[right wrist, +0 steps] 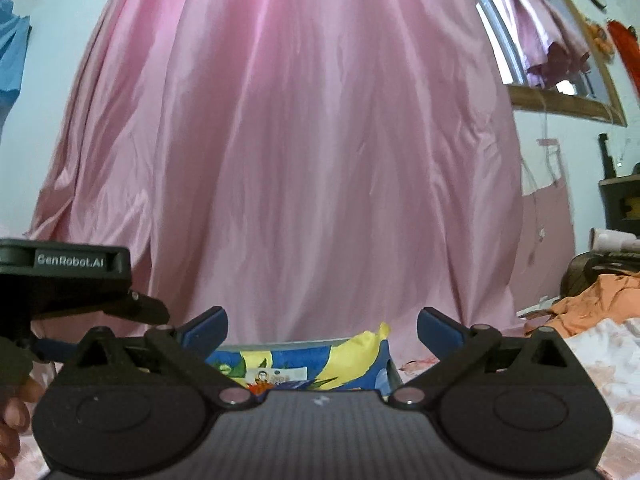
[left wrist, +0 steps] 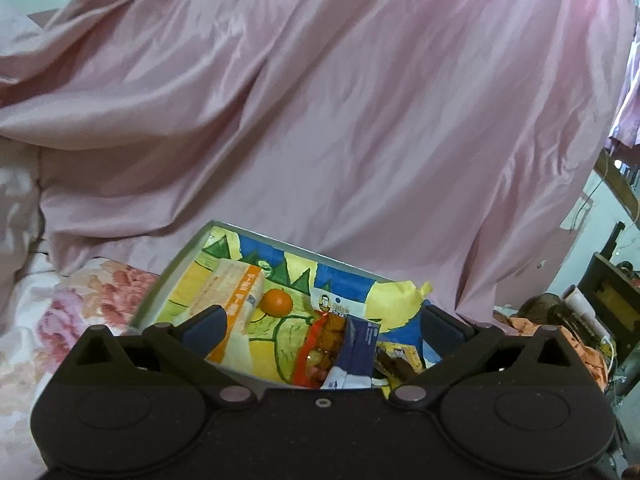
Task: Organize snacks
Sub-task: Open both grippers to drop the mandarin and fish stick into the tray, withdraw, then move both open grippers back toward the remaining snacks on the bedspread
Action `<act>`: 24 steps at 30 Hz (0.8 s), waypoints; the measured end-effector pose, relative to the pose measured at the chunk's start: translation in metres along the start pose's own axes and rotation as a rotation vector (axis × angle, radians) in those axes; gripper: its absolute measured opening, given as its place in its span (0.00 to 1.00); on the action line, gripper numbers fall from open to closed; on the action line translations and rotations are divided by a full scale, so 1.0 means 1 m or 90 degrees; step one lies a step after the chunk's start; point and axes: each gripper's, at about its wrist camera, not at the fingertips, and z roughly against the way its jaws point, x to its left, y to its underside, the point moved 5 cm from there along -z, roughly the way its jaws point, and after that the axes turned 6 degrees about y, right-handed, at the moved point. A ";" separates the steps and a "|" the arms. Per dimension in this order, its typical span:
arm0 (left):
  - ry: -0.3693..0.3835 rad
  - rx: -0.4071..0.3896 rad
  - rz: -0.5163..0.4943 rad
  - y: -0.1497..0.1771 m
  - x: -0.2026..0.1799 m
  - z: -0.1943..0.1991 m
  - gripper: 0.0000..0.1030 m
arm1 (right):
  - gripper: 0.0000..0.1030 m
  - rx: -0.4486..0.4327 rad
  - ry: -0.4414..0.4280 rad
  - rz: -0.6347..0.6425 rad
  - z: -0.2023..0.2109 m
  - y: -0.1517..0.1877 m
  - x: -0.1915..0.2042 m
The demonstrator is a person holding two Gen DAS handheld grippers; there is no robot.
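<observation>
A shallow tray (left wrist: 182, 264) with a bright blue, yellow and green printed lining lies on the bed. In it are a long orange-and-cream snack box (left wrist: 236, 292), an orange fruit (left wrist: 277, 302), a red snack packet (left wrist: 320, 344) and a dark blue packet (left wrist: 360, 344). My left gripper (left wrist: 322, 320) is open and empty, held above the tray's near side. My right gripper (right wrist: 322, 326) is open and empty, behind the tray's near edge (right wrist: 304, 356). The left gripper's body (right wrist: 72, 276) shows at the left of the right wrist view.
A pink satin curtain (left wrist: 320, 120) hangs close behind the tray. A floral bedsheet (left wrist: 60, 320) lies to the left. Orange cloth (right wrist: 600, 300) and dark furniture (right wrist: 620, 200) are at the right. A window (right wrist: 540, 40) is at the upper right.
</observation>
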 end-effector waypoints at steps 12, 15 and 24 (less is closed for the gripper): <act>0.027 -0.025 -0.016 0.024 0.012 0.090 0.99 | 1.00 -0.008 -0.001 0.030 0.076 -0.013 0.016; 0.027 -0.029 -0.010 0.030 0.017 0.111 0.99 | 1.00 -0.015 -0.002 0.046 0.094 -0.015 0.021; 0.027 -0.031 -0.035 0.055 0.035 0.152 0.99 | 1.00 -0.017 0.002 0.091 0.148 -0.001 0.016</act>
